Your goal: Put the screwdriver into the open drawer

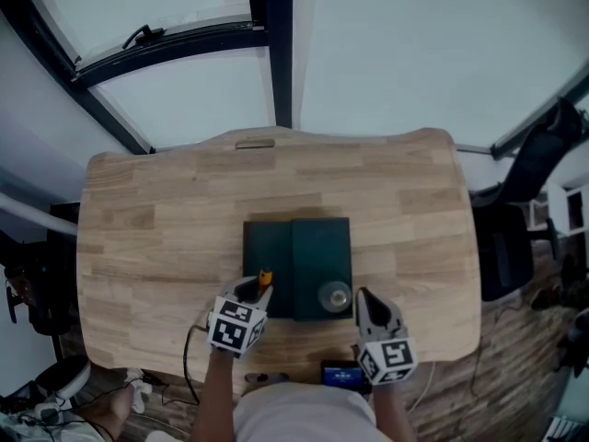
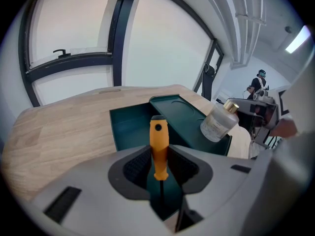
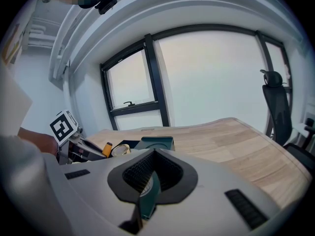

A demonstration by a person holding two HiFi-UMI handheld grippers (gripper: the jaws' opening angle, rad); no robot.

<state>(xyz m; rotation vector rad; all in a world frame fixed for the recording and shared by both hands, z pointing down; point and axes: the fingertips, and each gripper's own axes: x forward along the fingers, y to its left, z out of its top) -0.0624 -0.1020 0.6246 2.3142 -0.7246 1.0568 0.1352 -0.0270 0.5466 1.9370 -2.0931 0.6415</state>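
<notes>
Clenched on the orange-handled screwdriver (image 2: 159, 146), the left gripper (image 1: 256, 290) poises it at the dark green open drawer (image 2: 129, 127), apparently for release. The right gripper (image 3: 153, 167) idles, closed on nothing.

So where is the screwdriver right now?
The screwdriver is clamped in the left gripper, low centre-left in the head view, over the near edge of the open drawer, left of the bottle.

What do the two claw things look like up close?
Both are chunky light-grey plastic. The left gripper and the right gripper each carry a white cube printed with black square markers. Each claw is lined with dark, ribbed pads. The arms behind them look bare, with no sleeves.
</notes>
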